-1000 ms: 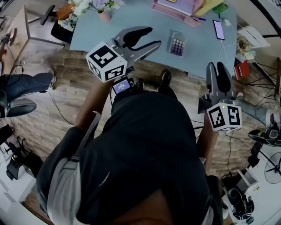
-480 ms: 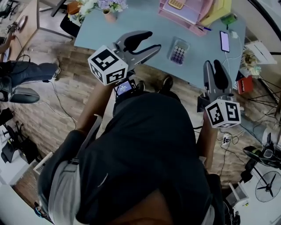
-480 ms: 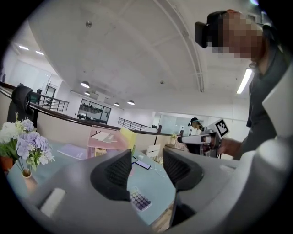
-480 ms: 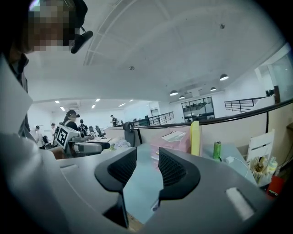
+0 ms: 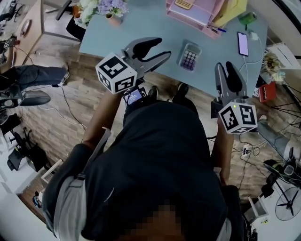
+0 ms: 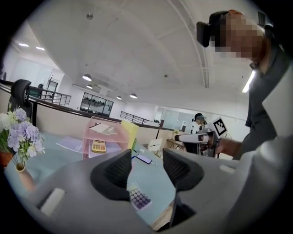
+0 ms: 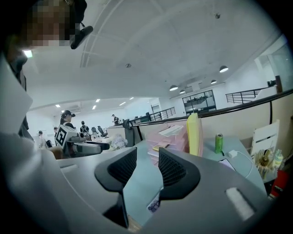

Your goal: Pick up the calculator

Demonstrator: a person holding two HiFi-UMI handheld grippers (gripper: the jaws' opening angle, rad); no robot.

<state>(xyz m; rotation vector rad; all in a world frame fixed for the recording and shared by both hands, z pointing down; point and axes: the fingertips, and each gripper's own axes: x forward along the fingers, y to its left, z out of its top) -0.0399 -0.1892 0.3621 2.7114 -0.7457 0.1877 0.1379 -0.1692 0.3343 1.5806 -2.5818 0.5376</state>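
Nearest the camera, the person stands at the near edge of the light blue surface (image 5: pixel 141 23) and holds one tool in each hand. The left tool (image 5: pixel 162 48) hangs over that near edge with its jaws apart and nothing between them. The right tool (image 5: pixel 225 67) is held off the edge to the right, jaws likewise apart and empty. Each tool carries a cube with black-and-white square markers; these bear patterns only, no text. The calculator (image 5: pixel 189 55) lies flat on the surface near its front edge, between the two tools and touching neither. Its long axis runs roughly square to that edge, slightly tilted, with the purple keys toward the person and the display end pointing away. No lettering on it can be read. Farther back lie a phone (image 5: pixel 243 44) on a white cable, a pink tray (image 5: pixel 197 12) and a vase of flowers (image 5: pixel 110 9).
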